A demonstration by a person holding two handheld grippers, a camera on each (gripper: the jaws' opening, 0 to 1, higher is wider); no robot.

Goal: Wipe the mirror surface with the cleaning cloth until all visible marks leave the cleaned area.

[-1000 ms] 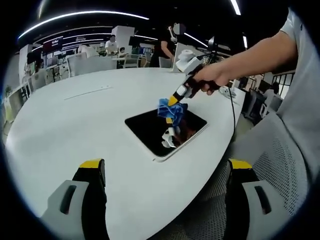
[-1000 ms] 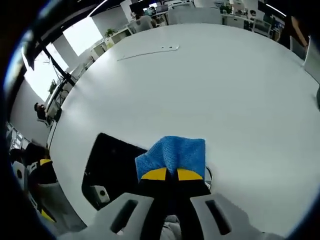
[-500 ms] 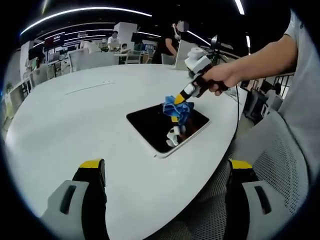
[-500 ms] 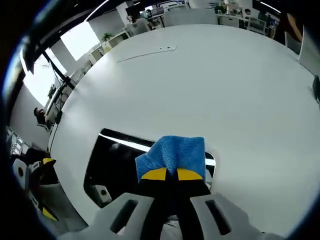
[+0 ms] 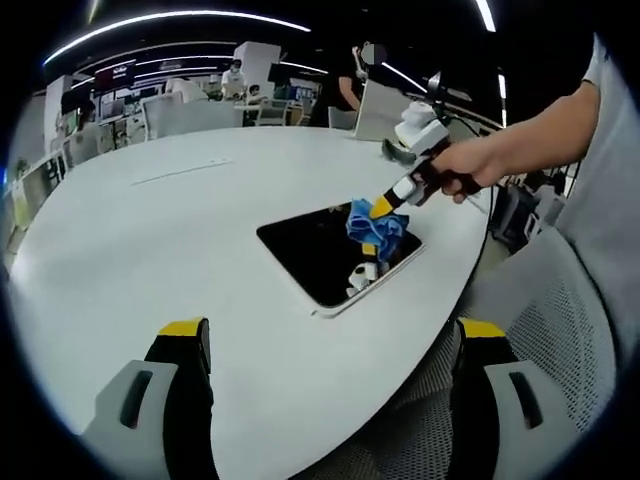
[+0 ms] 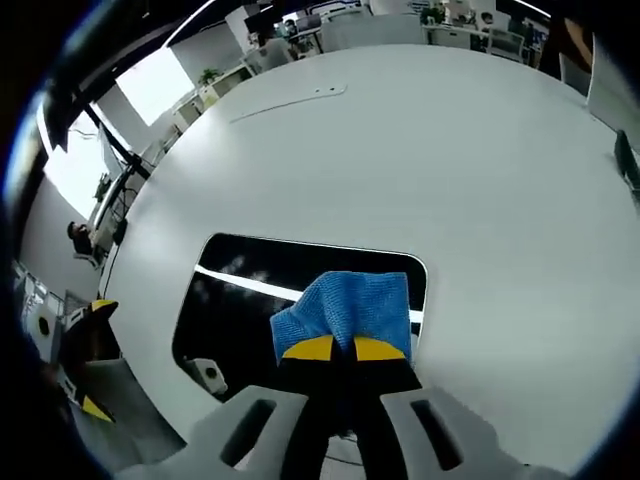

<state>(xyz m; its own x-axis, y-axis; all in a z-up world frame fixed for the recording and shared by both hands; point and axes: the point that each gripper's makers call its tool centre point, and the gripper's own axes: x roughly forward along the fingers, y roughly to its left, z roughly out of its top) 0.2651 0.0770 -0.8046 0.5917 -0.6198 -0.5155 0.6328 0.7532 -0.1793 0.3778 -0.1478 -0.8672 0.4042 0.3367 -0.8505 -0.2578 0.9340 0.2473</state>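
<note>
A dark rectangular mirror (image 5: 335, 250) (image 6: 290, 300) with a white rim lies flat on the white table (image 5: 150, 260), near its edge. My right gripper (image 6: 343, 349) (image 5: 380, 210) is shut on a blue cleaning cloth (image 6: 350, 308) (image 5: 372, 226), which hangs over the mirror's right end. A hand (image 5: 470, 170) holds that gripper. My left gripper (image 5: 325, 335) is open above the table's near edge, well short of the mirror, with nothing between its jaws.
A long thin strip (image 5: 180, 172) (image 6: 285, 102) lies on the table's far side. Office desks, chairs and people (image 5: 240, 85) stand beyond the table. A grey mesh chair (image 5: 560, 340) sits at the right by the table edge.
My right gripper has carried the blue cloth to the right across the mirror, toward its right end. The left gripper has stayed about where it was.
</note>
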